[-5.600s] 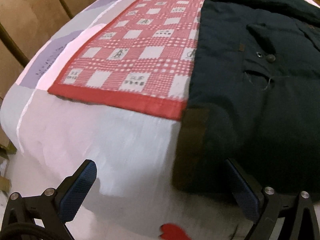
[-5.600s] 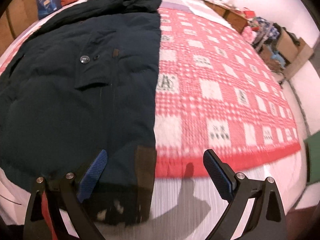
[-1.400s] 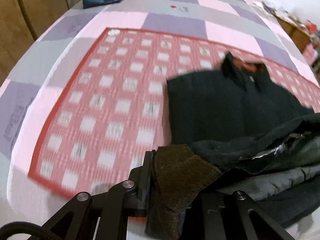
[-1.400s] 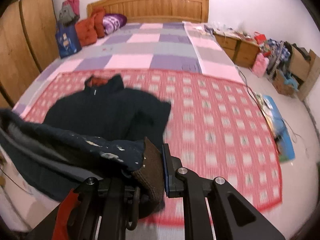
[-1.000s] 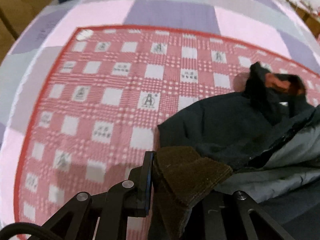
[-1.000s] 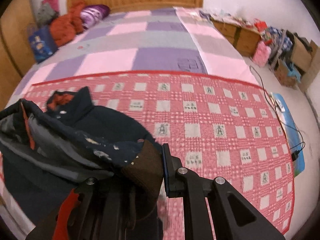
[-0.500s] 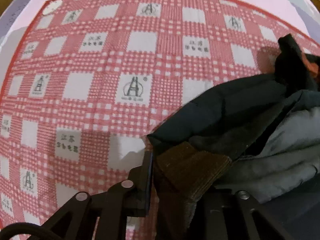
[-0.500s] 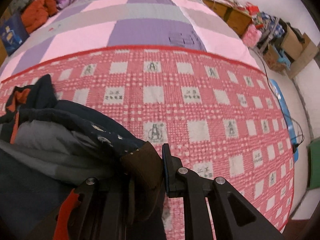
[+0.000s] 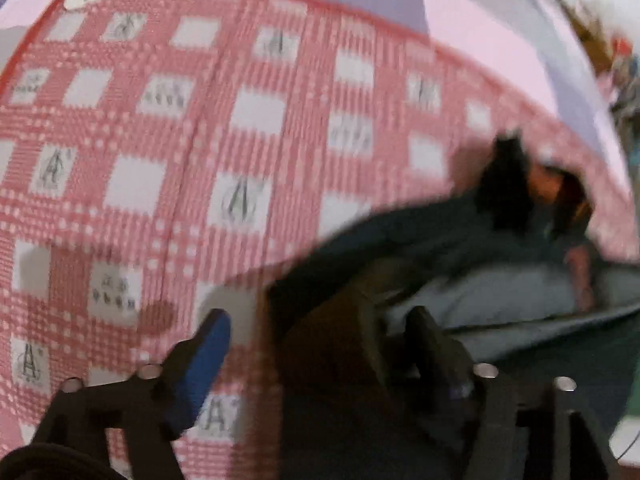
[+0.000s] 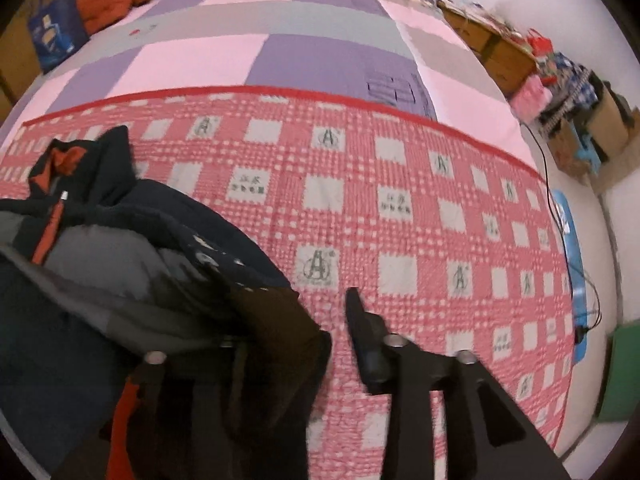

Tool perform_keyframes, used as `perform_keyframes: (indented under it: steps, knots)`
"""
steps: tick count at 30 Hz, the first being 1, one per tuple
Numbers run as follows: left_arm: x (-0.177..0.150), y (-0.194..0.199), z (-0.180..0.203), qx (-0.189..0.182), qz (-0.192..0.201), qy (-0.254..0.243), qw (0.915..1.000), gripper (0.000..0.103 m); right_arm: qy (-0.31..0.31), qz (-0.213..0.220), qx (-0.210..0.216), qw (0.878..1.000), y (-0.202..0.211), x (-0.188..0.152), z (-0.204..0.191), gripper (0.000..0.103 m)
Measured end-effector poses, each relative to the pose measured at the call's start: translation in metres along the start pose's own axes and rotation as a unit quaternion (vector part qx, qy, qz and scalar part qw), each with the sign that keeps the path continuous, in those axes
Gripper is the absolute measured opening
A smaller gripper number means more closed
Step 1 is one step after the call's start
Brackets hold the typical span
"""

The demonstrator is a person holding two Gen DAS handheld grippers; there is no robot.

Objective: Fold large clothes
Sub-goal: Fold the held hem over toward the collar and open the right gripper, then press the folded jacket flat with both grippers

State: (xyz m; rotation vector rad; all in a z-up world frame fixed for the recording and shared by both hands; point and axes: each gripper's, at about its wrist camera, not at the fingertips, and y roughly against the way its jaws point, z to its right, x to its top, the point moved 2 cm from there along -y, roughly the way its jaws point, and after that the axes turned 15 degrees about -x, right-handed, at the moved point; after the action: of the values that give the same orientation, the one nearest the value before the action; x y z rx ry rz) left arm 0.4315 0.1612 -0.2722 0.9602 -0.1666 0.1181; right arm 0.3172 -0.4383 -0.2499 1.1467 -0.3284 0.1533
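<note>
A dark jacket [image 9: 460, 248] with grey lining lies folded over itself on the red checked blanket [image 9: 160, 160]. In the left wrist view my left gripper [image 9: 320, 332] has its jaws opening. The jacket's brown hem corner [image 9: 332, 344] sits loose between them, clear of the blue pad [image 9: 212, 344]. In the right wrist view the jacket [image 10: 120, 280] shows its orange-lined collar at the left. My right gripper [image 10: 304, 320] also has its jaws opening. The other brown hem corner [image 10: 280, 320] covers its left finger, and a gap separates the hem from the right finger [image 10: 360, 328].
The blanket [image 10: 400, 220] stretches bare to the right, on a purple, pink and grey bedcover [image 10: 280, 40]. A blue bag [image 10: 52, 40] and orange clothes [image 10: 108, 0] sit at the bed's head. Boxes and clutter [image 10: 560, 80] line the floor on the right.
Both grippers were shut on the brown hem corners and have now opened. Both sank toward the blanket, laying the hem down near the collar.
</note>
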Motion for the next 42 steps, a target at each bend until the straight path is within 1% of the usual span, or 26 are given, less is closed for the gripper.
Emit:
perform_keyframes:
  steps: [2, 4, 6, 7, 9, 10, 11, 12, 13, 14, 15, 16, 17, 18, 19, 20, 21, 23, 25, 27, 30, 31, 33, 35, 39, 42]
  knots:
    - [0.009, 0.017, 0.010, -0.013, 0.040, 0.002, 0.9991, 0.080, -0.002, -0.002, 0.008, 1.000, 0.007, 0.007, 0.007, 0.067]
    - [0.015, 0.028, 0.019, -0.012, 0.066, -0.006, 0.9977, 0.081, -0.013, 0.001, 0.024, 1.000, 0.017, 0.015, 0.014, 0.068]
    - [0.011, 0.034, 0.035, 0.006, 0.079, -0.035, 0.9963, 0.082, -0.039, 0.011, 0.046, 0.998, 0.031, 0.021, 0.022, 0.068]
    - [0.008, 0.035, 0.043, 0.019, 0.078, -0.053, 0.9953, 0.082, -0.027, 0.013, 0.035, 0.999, 0.037, 0.022, 0.021, 0.069]
    - [-0.011, 0.033, 0.071, 0.053, 0.077, -0.114, 0.9891, 0.082, 0.016, 0.039, -0.003, 0.999, 0.052, 0.022, 0.013, 0.070]
    - [-0.021, 0.033, 0.082, 0.065, 0.078, -0.140, 0.9849, 0.082, 0.036, 0.052, -0.008, 0.998, 0.061, 0.020, 0.008, 0.070]
    - [-0.034, 0.030, 0.093, 0.069, 0.079, -0.164, 0.9808, 0.082, 0.036, 0.060, 0.009, 0.998, 0.068, 0.017, 0.007, 0.070]
    - [-0.048, 0.028, 0.106, 0.068, 0.082, -0.185, 0.9770, 0.082, 0.018, 0.063, 0.048, 0.997, 0.074, 0.015, 0.011, 0.070]
    - [-0.058, 0.027, 0.111, 0.063, 0.082, -0.197, 0.9749, 0.082, -0.033, 0.060, 0.128, 0.989, 0.079, 0.012, 0.022, 0.072]
    - [-0.079, 0.020, 0.126, 0.045, 0.079, -0.213, 0.9727, 0.082, -0.076, 0.057, 0.184, 0.978, 0.080, 0.011, 0.032, 0.079]
    - [-0.094, 0.015, 0.137, 0.031, 0.078, -0.222, 0.9715, 0.082, -0.115, 0.052, 0.202, 0.971, 0.079, 0.010, 0.041, 0.084]
    - [-0.108, 0.007, 0.146, 0.018, 0.076, -0.228, 0.9706, 0.082, -0.132, 0.047, 0.156, 0.978, 0.078, 0.009, 0.046, 0.086]
    - [-0.121, 0.000, 0.156, 0.009, 0.074, -0.234, 0.9695, 0.082, -0.112, 0.057, 0.078, 0.989, 0.082, 0.009, 0.045, 0.086]
    - [-0.133, -0.008, 0.164, 0.001, 0.072, -0.238, 0.9687, 0.082, -0.085, 0.089, 0.030, 0.992, 0.092, 0.006, 0.039, 0.086]
    - [-0.145, -0.015, 0.171, -0.009, 0.068, -0.239, 0.9686, 0.082, -0.075, 0.123, 0.024, 0.989, 0.107, -0.001, 0.033, 0.086]
    - [-0.152, -0.022, 0.176, -0.013, 0.065, -0.242, 0.9681, 0.082, -0.074, 0.138, 0.039, 0.987, 0.117, -0.010, 0.027, 0.086]
    - [-0.166, -0.033, 0.183, -0.014, 0.060, -0.247, 0.9671, 0.082, -0.072, 0.146, 0.061, 0.985, 0.127, -0.024, 0.017, 0.086]
    - [-0.184, -0.048, 0.190, -0.020, 0.051, -0.245, 0.9679, 0.082, -0.052, 0.141, 0.064, 0.987, 0.135, -0.056, -0.005, 0.086]
    - [-0.200, -0.059, 0.191, -0.015, 0.046, -0.245, 0.9684, 0.082, -0.010, 0.126, 0.051, 0.991, 0.134, -0.094, -0.034, 0.086]
    - [-0.213, -0.070, 0.190, 0.005, 0.050, -0.253, 0.9662, 0.084, 0.015, 0.097, 0.038, 0.994, 0.125, -0.135, -0.060, 0.086]
    - [-0.212, -0.084, 0.183, 0.017, 0.064, -0.263, 0.9625, 0.094, 0.040, 0.035, 0.012, 0.999, 0.082, -0.159, -0.091, 0.086]
    - [-0.205, -0.089, 0.182, 0.023, 0.068, -0.262, 0.9622, 0.097, 0.029, 0.027, 0.018, 0.999, 0.072, -0.160, -0.094, 0.086]
    - [-0.186, -0.098, 0.182, 0.038, 0.079, -0.263, 0.9609, 0.103, 0.008, 0.048, 0.010, 0.999, 0.054, -0.140, -0.098, 0.097]
    - [-0.165, -0.107, 0.181, 0.045, 0.082, -0.254, 0.9628, 0.103, 0.002, 0.063, 0.000, 0.998, 0.040, -0.114, -0.102, 0.102]
    - [-0.124, -0.126, 0.177, 0.057, 0.088, -0.236, 0.9661, 0.103, -0.017, 0.052, -0.005, 0.998, 0.006, -0.060, -0.101, 0.103]
    - [-0.098, -0.138, 0.179, 0.073, 0.089, -0.233, 0.9655, 0.103, 0.000, 0.056, -0.024, 0.998, -0.009, -0.028, -0.109, 0.103]
